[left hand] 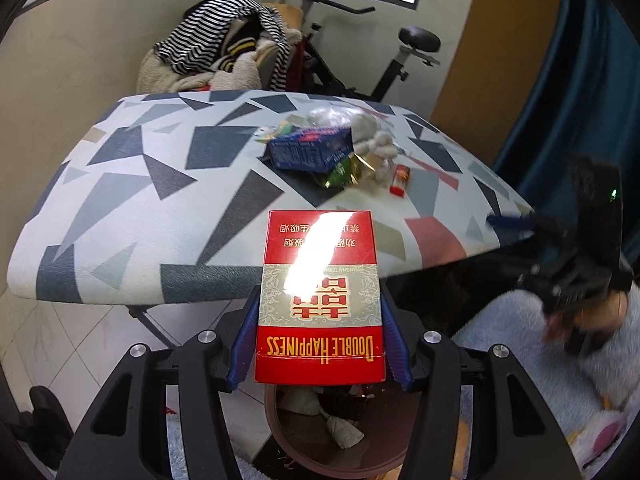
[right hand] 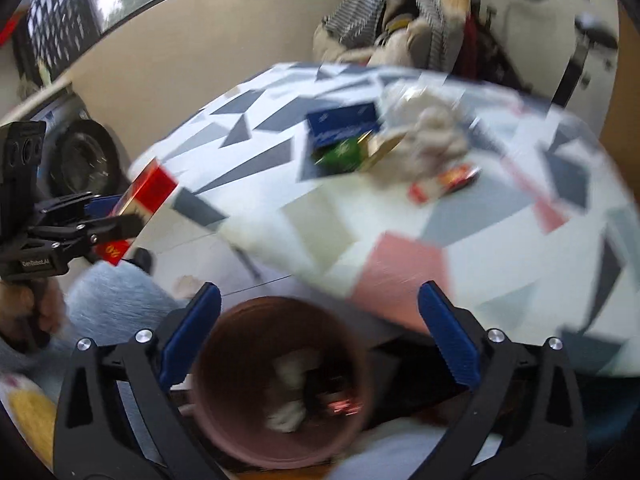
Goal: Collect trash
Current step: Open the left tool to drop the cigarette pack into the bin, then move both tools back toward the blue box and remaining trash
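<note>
My left gripper [left hand: 319, 312] is shut on a red Double Happiness cigarette pack [left hand: 320, 296], held above the brown waste bin [left hand: 352, 456]; it also shows in the right wrist view [right hand: 146, 196]. My right gripper [right hand: 320, 320] is open and empty above the same bin [right hand: 228, 432], which holds crumpled tissue. A pile of trash lies on the patterned table [left hand: 140, 200]: a blue box [left hand: 310, 152], a green and gold wrapper [left hand: 344, 170], crumpled tissue [left hand: 380, 144] and a small red wrapper [left hand: 400, 178]. The right wrist view is blurred.
A chair heaped with striped clothes [left hand: 224, 44] and an exercise bike [left hand: 400, 60] stand behind the table. A blue curtain [left hand: 580, 100] hangs at the right. A washing machine [right hand: 84, 156] is at the left of the right wrist view.
</note>
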A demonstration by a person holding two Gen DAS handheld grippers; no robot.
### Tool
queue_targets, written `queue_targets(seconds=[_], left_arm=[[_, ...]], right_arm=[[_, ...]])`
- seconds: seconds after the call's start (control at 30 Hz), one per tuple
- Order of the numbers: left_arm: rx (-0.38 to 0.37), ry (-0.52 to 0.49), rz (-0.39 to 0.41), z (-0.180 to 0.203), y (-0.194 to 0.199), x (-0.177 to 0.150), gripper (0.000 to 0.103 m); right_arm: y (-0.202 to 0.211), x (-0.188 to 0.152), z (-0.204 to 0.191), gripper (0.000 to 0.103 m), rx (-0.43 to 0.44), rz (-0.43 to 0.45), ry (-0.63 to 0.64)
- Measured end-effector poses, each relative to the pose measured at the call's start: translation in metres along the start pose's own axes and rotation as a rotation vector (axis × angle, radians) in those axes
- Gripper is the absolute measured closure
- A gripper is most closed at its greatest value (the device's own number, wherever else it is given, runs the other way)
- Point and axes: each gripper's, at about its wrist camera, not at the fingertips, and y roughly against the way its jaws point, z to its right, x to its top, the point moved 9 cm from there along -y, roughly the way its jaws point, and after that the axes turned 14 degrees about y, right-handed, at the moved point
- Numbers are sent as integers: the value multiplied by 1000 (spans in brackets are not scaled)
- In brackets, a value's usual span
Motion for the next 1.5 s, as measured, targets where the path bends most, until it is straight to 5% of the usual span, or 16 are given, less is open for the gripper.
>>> queue_targets(seconds=[0.13,0.43,0.93,1.0,1.07,1.17,1.5], left_arm=[[-29,-54,-20,4,-7,-8,49],[-114,-153,-58,18,-27,-35,49],[-110,-133,-129,20,-53,-49,49],[-110,-141,-133,22,-53,-50,42],[-107,-144,-122,23,-53,-50,15],[-98,-133,-99,21,-51,-46,7],[-41,-58,-6,3,-44,-27,6]], right_arm=[[13,-4,13,6,-95,26,76],[15,-17,36,6,-212,73,-34],[-3,-17,34,6,-172,54,-78],[-3,-18,38,6,-169,57,-102],[-1,-19,42,6,-166,63,-128],[-1,-22,46,6,-162,68,-151],[2,-26,55,6,-160,81,-192]])
